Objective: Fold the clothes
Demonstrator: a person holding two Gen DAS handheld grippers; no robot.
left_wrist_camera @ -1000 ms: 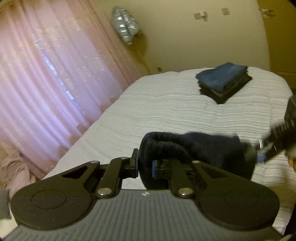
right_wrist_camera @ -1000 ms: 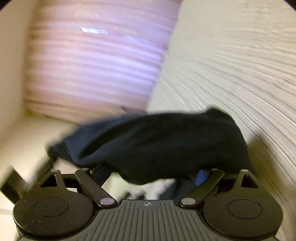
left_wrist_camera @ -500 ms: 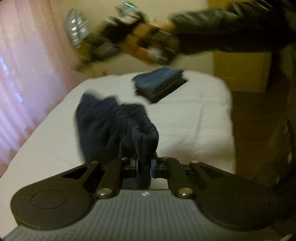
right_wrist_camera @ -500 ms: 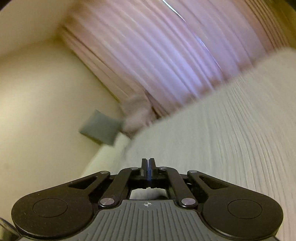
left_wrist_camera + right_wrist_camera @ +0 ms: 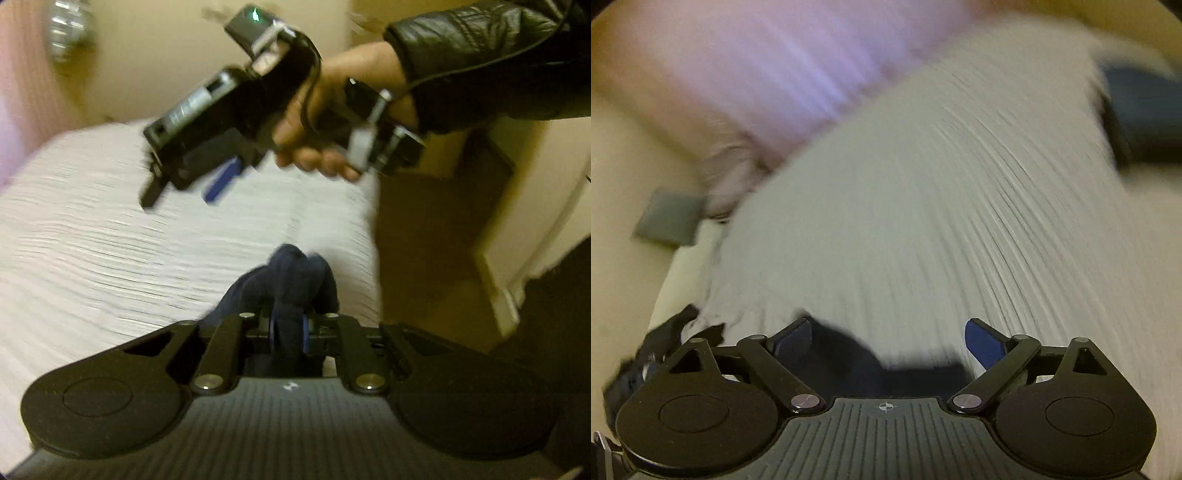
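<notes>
White ribbed bed [image 5: 110, 258], left tongs [image 5: 287, 328] clamping dark garment [image 5: 291, 273], right tongs [image 5: 886, 339] spread wide.

Each handheld tool is matte black, with a ribbed grey-black housing near the camera, a small white crosshair mark at its centre, two round discs at left and right, and silver screws on the angled link arms. The left gripper [image 5: 286, 334] and the right gripper [image 5: 888, 338] both carry blue pads on their fingertips [image 5: 983, 343]. The person's hand [image 5: 332, 122] emerges from a shiny, crinkled black jacket sleeve [image 5: 491, 55], and the tool's body shows silver metal fittings, a pale label and a small green light on top.
</notes>
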